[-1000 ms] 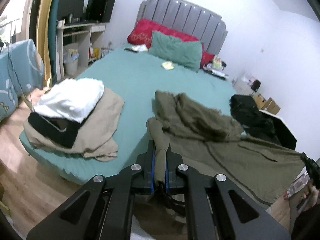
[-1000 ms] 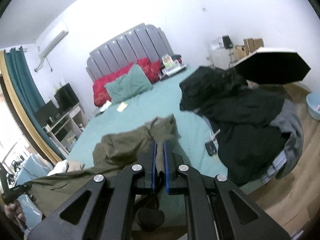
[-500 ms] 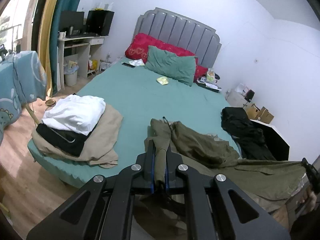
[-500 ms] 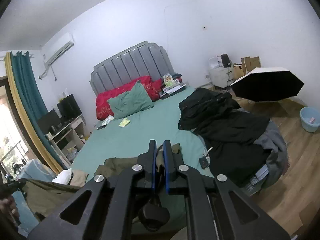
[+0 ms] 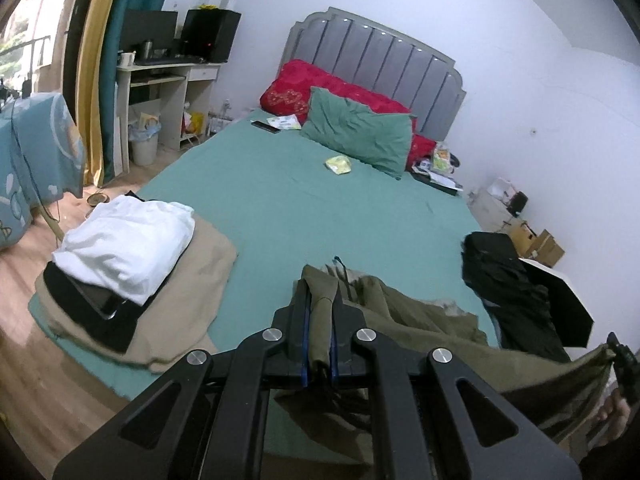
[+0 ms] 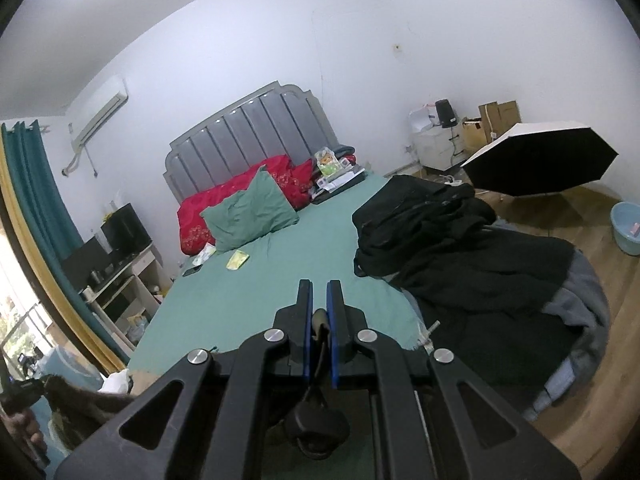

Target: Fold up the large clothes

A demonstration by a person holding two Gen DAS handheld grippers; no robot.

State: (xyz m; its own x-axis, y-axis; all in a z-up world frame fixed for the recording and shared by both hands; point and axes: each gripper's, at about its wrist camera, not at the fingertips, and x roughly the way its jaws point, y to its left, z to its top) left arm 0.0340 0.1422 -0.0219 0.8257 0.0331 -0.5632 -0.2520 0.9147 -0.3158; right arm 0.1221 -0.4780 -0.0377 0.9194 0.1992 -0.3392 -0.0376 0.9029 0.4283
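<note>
An olive green garment (image 5: 424, 320) hangs stretched between my two grippers over the foot of the teal bed (image 5: 280, 200). My left gripper (image 5: 320, 292) is shut on one bunched corner of it. My right gripper (image 6: 319, 288) is shut on another olive fold (image 6: 320, 320), and it also shows at the right edge of the left wrist view, holding the taut cloth. Only a small crumpled part of the garment still rests on the sheet; the rest sags below the grippers, out of sight.
A folded stack (image 5: 124, 248) of white, black and beige clothes lies on the bed's left corner. A black clothes pile (image 6: 448, 236) covers the right side. Pillows (image 5: 356, 132) are at the headboard. An open black umbrella (image 6: 552, 160) and a blue basin (image 6: 628, 232) stand on the floor.
Both grippers have drawn back and up from the bed, dragging the olive garment toward the foot. Far less of it lies on the sheet, and it is now stretched between them.
</note>
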